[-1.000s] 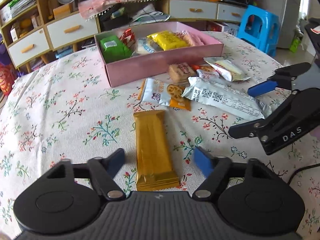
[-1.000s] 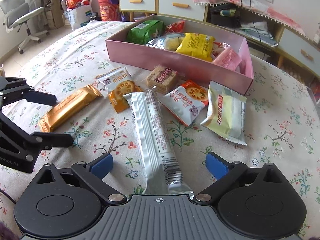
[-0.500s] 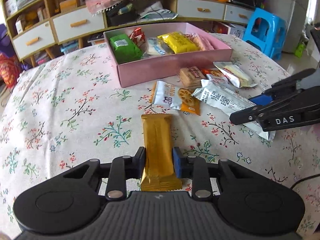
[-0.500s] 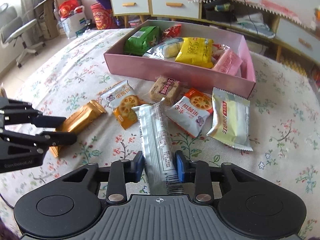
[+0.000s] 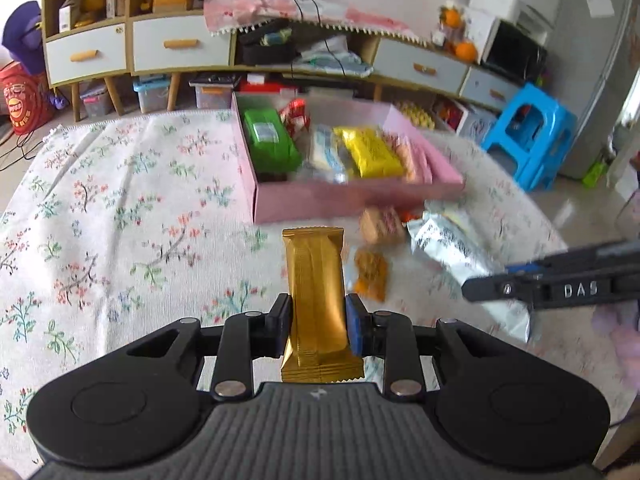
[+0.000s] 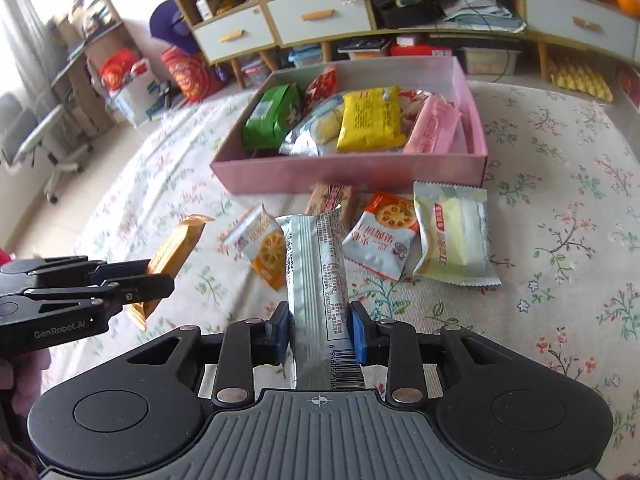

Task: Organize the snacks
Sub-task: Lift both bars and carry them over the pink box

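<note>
My left gripper (image 5: 317, 322) is shut on a gold snack bar (image 5: 316, 276), held off the flowered tablecloth (image 5: 100, 220) and pointing toward the pink box (image 5: 340, 204). My right gripper (image 6: 318, 330) is shut on a long silver snack bar (image 6: 316, 260), also raised. The right wrist view shows the left gripper (image 6: 156, 276) at the left with the gold bar (image 6: 176, 246) in it. The pink box (image 6: 348, 174) holds green, yellow, pink and other packets. In front of it lie two biscuit packets (image 6: 262, 246) (image 6: 384, 236), a pale yellow packet (image 6: 452, 236) and a small brown cake (image 6: 332, 198).
The right gripper (image 5: 532, 282) with the silver bar (image 5: 452, 248) reaches in from the right of the left wrist view. A blue stool (image 5: 528, 136) stands beyond the table's far right edge. Drawers and shelves (image 5: 180, 44) line the back wall; an office chair (image 6: 40, 140) stands far left.
Both grippers went from open around their bars to shut on them. They then rose, lifting the gold bar and the silver bar off the cloth.
</note>
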Tool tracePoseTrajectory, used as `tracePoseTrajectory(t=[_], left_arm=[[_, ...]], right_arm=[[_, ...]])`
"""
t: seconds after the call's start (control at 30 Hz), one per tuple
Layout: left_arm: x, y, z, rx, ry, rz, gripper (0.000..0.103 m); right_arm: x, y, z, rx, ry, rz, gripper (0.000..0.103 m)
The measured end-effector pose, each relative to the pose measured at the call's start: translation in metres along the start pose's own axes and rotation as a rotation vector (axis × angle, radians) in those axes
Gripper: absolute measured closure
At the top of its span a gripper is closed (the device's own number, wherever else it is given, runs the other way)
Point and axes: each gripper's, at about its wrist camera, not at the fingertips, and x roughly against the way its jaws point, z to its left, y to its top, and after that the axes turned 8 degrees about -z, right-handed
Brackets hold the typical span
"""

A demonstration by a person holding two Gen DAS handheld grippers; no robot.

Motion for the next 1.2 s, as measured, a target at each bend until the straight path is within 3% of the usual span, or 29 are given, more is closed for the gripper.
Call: tracePoseTrajectory(t=[0.23, 0.4, 0.6, 0.7, 1.03, 1.2], left_arm=[[-0.011, 0.02, 0.006, 0.114, -0.004, -0.04, 0.077], [-0.031, 0.036, 0.007, 0.137, 0.015, -0.047, 0.077], [-0.062, 0.062, -0.001, 0.142, -0.009, -0.058, 0.077], [-0.078, 0.07, -0.005, 0.147, -0.021, -0.07, 0.077], [-0.11, 0.063, -0.003, 0.092, -0.018, -0.1, 0.077], [-0.11, 0.066, 0.007, 0.112, -0.022, -0.102, 0.077]], right_arm=[[0.004, 0.025, -0.018, -0.136, -0.011, -0.072, 0.073], [-0.005, 0.049, -0.031, -0.19, -0.057, -0.115, 0.073], [-0.026, 0.092, -0.043, -0.127, -0.127, -0.143, 0.073], [-0.039, 0.115, -0.054, -0.149, -0.164, -0.138, 0.073], [-0.094, 0.15, -0.083, -0.443, -0.166, -0.04, 0.073], [-0.117, 0.165, -0.073, -0.429, -0.224, -0.013, 0.073]])
